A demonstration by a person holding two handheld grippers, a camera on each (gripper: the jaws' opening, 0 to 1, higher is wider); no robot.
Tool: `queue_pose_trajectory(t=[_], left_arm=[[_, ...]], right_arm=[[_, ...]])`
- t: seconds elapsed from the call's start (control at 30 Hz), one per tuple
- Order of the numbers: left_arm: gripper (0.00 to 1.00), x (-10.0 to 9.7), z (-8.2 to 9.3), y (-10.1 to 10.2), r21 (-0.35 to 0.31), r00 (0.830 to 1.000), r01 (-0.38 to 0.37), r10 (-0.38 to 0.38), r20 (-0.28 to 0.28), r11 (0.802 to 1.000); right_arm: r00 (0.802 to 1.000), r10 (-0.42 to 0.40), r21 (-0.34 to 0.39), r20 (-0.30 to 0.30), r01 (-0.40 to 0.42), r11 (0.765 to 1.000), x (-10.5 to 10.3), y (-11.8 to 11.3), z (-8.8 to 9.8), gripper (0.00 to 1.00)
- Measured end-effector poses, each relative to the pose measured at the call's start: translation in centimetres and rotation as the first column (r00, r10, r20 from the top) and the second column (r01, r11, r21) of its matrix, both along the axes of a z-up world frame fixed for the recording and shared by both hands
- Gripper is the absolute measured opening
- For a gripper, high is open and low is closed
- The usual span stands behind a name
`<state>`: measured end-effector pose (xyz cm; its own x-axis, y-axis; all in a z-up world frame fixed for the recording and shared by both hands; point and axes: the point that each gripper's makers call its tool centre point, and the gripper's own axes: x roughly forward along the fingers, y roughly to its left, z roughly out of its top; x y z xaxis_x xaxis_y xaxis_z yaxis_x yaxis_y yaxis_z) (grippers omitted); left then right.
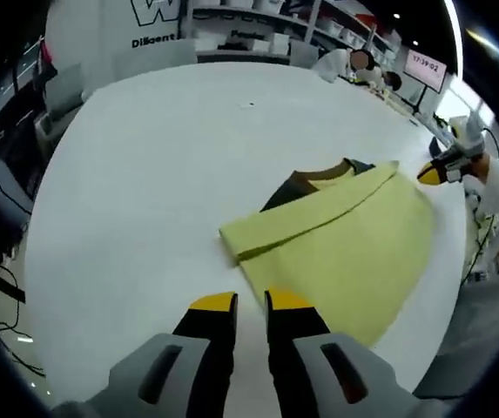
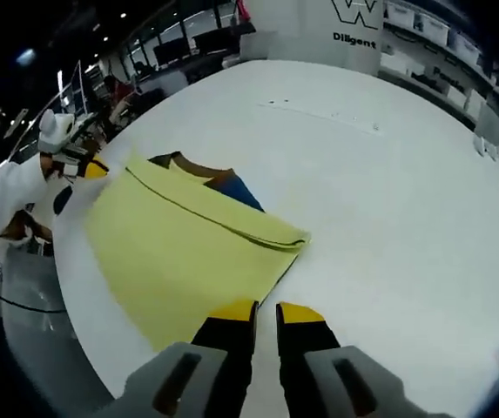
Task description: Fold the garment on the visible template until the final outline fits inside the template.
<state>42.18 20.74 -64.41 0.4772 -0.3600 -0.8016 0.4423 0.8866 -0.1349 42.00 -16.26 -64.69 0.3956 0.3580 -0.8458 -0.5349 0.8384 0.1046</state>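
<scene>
In the left gripper view, the left gripper (image 1: 251, 305) rises from six o'clock with its yellow-tipped jaws nearly together and empty, poised just short of the near edge of the folded yellow garment (image 1: 345, 239), which lies on the white table (image 1: 144, 192) toward three o'clock with a dark collar at its far end; the right gripper (image 1: 445, 168) shows at two o'clock by the garment's far corner, its jaw state unclear. In the right gripper view, the right gripper (image 2: 266, 315) points up from six o'clock, jaws close together holding nothing, just at the garment's (image 2: 175, 248) near edge, the cloth spreading toward ten o'clock, where the left gripper (image 2: 88, 167) sits by a white sleeve (image 2: 10, 200).
</scene>
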Motion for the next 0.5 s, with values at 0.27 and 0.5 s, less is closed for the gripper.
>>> queue_pose_trajectory(t=[0.27,0.5], left_arm=[[0.11,1.6,-0.1,0.4,0.044,0.999,0.038,-0.039,0.023,0.998],[0.08,2.0,-0.9,-0.4,0.051,0.997,0.077,-0.078,0.013,0.996]], right_arm=[[1.0,0.018,-0.017,0.021,-0.017,1.0,1.5,0.2,-0.1,0.05],[0.999,0.031,-0.008,0.039,-0.031,0.999,2.5,0.9,-0.1,0.04]])
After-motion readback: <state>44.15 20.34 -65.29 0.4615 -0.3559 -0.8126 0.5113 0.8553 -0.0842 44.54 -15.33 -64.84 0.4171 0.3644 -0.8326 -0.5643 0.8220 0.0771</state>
